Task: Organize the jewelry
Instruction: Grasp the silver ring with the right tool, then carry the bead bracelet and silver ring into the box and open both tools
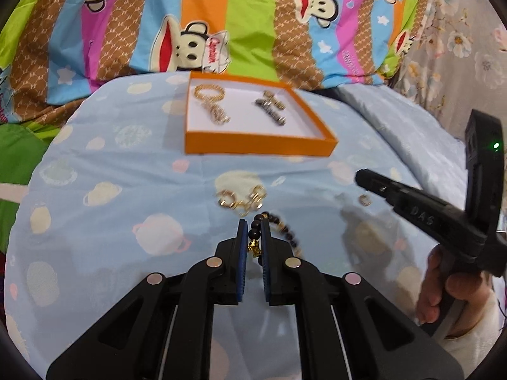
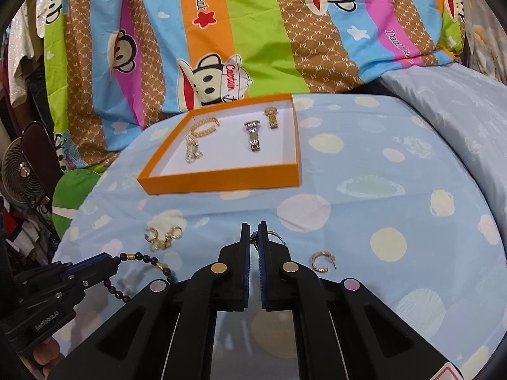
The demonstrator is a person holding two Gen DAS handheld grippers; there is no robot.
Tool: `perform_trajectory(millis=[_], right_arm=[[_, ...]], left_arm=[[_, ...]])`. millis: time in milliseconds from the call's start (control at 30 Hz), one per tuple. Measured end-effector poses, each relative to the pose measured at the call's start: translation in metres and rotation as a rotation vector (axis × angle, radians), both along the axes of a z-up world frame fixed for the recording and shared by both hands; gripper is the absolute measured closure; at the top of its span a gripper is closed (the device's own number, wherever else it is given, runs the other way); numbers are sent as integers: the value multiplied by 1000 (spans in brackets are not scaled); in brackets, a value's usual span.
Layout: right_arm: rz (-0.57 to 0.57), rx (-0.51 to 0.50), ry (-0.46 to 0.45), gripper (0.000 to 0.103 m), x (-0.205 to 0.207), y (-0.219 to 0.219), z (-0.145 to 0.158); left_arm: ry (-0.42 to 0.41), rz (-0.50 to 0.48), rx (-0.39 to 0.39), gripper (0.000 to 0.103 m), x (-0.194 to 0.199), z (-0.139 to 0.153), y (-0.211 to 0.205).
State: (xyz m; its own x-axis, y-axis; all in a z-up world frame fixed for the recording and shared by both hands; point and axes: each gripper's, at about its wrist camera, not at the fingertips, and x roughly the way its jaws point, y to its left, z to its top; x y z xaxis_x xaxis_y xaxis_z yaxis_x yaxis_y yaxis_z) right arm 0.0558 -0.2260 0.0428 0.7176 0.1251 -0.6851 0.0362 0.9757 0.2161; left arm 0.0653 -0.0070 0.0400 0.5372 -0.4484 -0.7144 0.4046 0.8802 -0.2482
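An orange tray (image 1: pixel 259 147) (image 2: pixel 221 183) lies on the blue sheet and holds gold chains (image 1: pixel 210 101) (image 2: pixel 198 141) and metal watch bands (image 1: pixel 269 107) (image 2: pixel 253 137). My left gripper (image 1: pixel 254 224) (image 2: pixel 104 258) is shut on a dark bead bracelet (image 1: pixel 286 231) (image 2: pixel 139 269) with gold beads, held just above the sheet. My right gripper (image 2: pixel 254 226) (image 1: pixel 359 177) is shut on a small dark chain piece (image 2: pixel 253 240) with a silver ring (image 2: pixel 275 235) beside its right finger. Gold hoop earrings (image 1: pixel 242 199) (image 2: pixel 163 237) lie in front of the left gripper. One gold hoop (image 2: pixel 321 261) lies right of the right gripper.
A striped cartoon-monkey quilt (image 1: pixel 221 22) (image 2: pixel 253 31) is bunched behind the tray. A small round piece (image 1: pixel 364 200) lies on the sheet under the right gripper. A fan (image 2: pixel 19 174) and clothes stand off the bed at far left.
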Motion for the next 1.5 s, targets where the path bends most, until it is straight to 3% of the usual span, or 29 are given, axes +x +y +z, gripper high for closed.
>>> perform_trajectory(millis=[233,467,700,900,1033,1133,1267,1500], right_arm=[[28,17,-45,99,20,-2,28],[10,6,-67,99,53,-13,40],[11,25,-38,99,89,-21,28],[36,32,3,99,112,-16,8],[66,26,33,99,126,-5,-6],[90,22,50,99,135,5,-14],[114,10,67,99,145,18,-21],[119,-8,91,99,162,25,-31]], left_arm=[[-89,-78,-62,96,13,53,-25],[-212,-113,-97,96,58,97,-60],[-139,-121,-80,96,134,69,-83],[-80,-127,8,96,178,26,-94],[-69,-69,48,96,200,8,-85],[-83,-18,69,96,212,5,-75],[-95,25,64,79,222,6,-62],[-135,62,57,72,213,16,-46]])
